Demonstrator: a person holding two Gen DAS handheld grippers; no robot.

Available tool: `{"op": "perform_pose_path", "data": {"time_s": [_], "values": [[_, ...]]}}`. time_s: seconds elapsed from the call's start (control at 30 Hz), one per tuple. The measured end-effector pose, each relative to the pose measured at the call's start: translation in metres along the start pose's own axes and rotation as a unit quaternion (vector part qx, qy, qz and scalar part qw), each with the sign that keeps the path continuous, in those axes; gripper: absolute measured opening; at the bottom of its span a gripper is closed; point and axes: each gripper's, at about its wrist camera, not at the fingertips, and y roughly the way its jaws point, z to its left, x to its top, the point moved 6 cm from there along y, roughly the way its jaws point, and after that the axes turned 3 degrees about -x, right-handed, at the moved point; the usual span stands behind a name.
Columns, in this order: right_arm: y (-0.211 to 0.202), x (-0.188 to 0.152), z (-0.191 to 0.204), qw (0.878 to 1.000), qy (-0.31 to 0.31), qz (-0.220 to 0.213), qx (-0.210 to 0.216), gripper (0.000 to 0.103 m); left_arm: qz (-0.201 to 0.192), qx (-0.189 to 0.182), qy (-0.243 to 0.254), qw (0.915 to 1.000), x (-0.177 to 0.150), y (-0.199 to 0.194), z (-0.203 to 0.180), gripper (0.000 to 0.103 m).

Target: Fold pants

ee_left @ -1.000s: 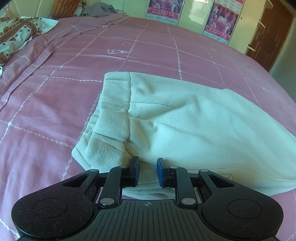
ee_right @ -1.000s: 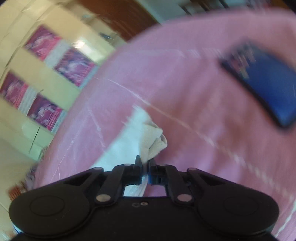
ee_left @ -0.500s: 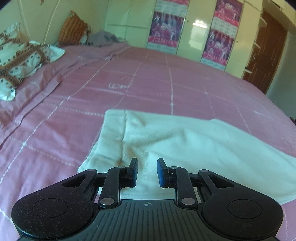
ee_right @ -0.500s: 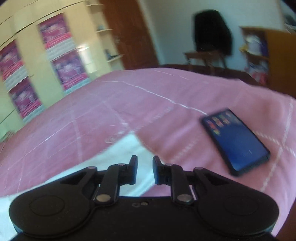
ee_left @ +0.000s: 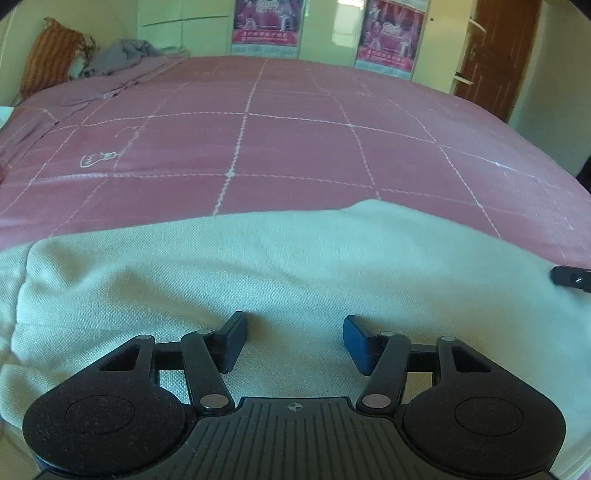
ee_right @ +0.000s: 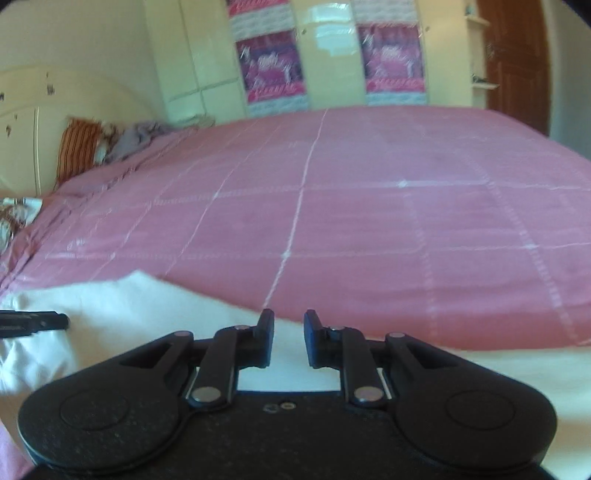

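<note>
Left tool (ee_left: 294,338): jaws wide apart, just been opening. Nothing gripped. The pants (ee_left: 258,273) lie flat under and ahead of it, and cloth shows in the gap between the fingers (ee_left: 232,338), but the pads don't press on it. Can't tell whether the fingertips touch the fabric or hover just over it.

Pants: pale off-white, spread across the near part of the bed (ee_left: 295,147), a pink cover with a white stitched grid. In the left wrist view the cloth fills the lower half of the frame; its far edge runs roughly level across the bed, with a slight peak right of centre. A seam or fold line runs down the cloth's left end.

Right tool (ee_right: 289,338): jaws a narrow gap apart, having opened from closed a moment back. Nothing between them. Behind the gap you see the far edge of the pants (ee_right: 129,306) and pink bed (ee_right: 369,221) past it. The pads hold no cloth. View is slightly blurred.

Each tool shows at the edge of the other's view: the right tool's tip (ee_left: 570,278) at the right edge of the left view, over the pants; the left tool's tip (ee_right: 33,324) at the left edge of the right view, also over the pants. So both sit side by side along the near edge of the cloth.

Background: striped pillow (ee_left: 51,62) and a grey bundle of cloth (ee_left: 122,57) at the bed's far left, posters (ee_left: 266,20) on the wardrobe doors, brown door (ee_left: 498,55) far right.
</note>
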Motion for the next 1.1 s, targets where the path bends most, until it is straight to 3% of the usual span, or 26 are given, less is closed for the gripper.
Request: {"op": "perform_pose_path", "data": {"time_s": [0.03, 0.1, 0.17, 0.27, 0.37, 0.43, 0.5, 0.57, 0.67, 0.7, 0.77, 0.87, 0.9, 0.97, 1.03, 1.1], "values": [[0.014, -0.012, 0.003, 0.999, -0.011, 0.04, -0.007, 0.021, 0.001, -0.001, 0.006, 1.0, -0.001, -0.003, 0.0, 0.058], [0.007, -0.006, 0.006, 0.999, -0.021, 0.035, -0.013, 0.021, -0.01, 0.003, 0.007, 0.9999, 0.002, -0.023, 0.001, 0.058], [-0.011, 0.008, 0.013, 1.0, -0.019, -0.008, -0.006, 0.022, -0.056, 0.013, 0.003, 0.9983, 0.012, -0.044, 0.016, 0.058], [-0.008, 0.03, 0.047, 0.999, -0.027, -0.033, 0.022, 0.022, -0.08, 0.046, -0.027, 0.9954, 0.027, -0.051, 0.051, 0.058], [0.013, 0.045, 0.1, 0.997, -0.051, -0.029, 0.059, 0.023, -0.043, 0.062, -0.049, 0.996, 0.026, -0.029, 0.085, 0.058], [0.036, 0.047, 0.125, 0.995, -0.062, -0.018, 0.076, 0.025, 0.001, 0.052, -0.032, 0.9981, 0.008, -0.009, 0.094, 0.058], [0.066, 0.035, 0.135, 0.995, -0.067, 0.046, 0.058, 0.027, -0.008, 0.048, -0.015, 0.9987, 0.004, -0.013, 0.094, 0.058], [0.066, 0.035, 0.135, 0.995, -0.072, 0.048, 0.048, 0.027, -0.032, 0.049, -0.028, 0.9979, 0.006, -0.038, 0.095, 0.058], [0.021, 0.037, 0.123, 0.996, -0.055, 0.003, 0.072, 0.027, -0.097, 0.083, -0.011, 0.9917, -0.001, -0.087, 0.104, 0.058], [0.009, 0.036, 0.116, 0.996, -0.051, -0.007, 0.069, 0.027, -0.094, 0.092, -0.007, 0.9912, -0.007, -0.093, 0.108, 0.058], [-0.006, 0.026, 0.1, 0.997, -0.042, -0.01, 0.067, 0.029, -0.036, 0.11, 0.006, 0.9933, -0.029, -0.08, 0.119, 0.058], [0.009, -0.001, 0.069, 0.997, -0.038, 0.055, 0.026, 0.025, -0.031, 0.135, 0.043, 0.9895, -0.046, -0.086, 0.12, 0.058], [0.002, -0.004, 0.058, 0.998, -0.024, 0.051, 0.035, 0.017, -0.041, 0.134, 0.041, 0.9893, -0.042, -0.094, 0.116, 0.058], [-0.025, -0.004, 0.035, 0.999, -0.006, 0.013, 0.03, 0.028, -0.075, 0.106, 0.029, 0.9911, -0.034, -0.112, 0.103, 0.058], [-0.041, -0.006, 0.012, 1.0, -0.001, -0.008, 0.024, 0.029, -0.068, 0.083, 0.038, 0.9935, -0.032, -0.108, 0.089, 0.058], [-0.047, -0.01, -0.019, 1.0, 0.02, 0.003, 0.007, 0.029, -0.045, 0.078, 0.038, 0.9953, -0.036, -0.096, 0.083, 0.058]]}}
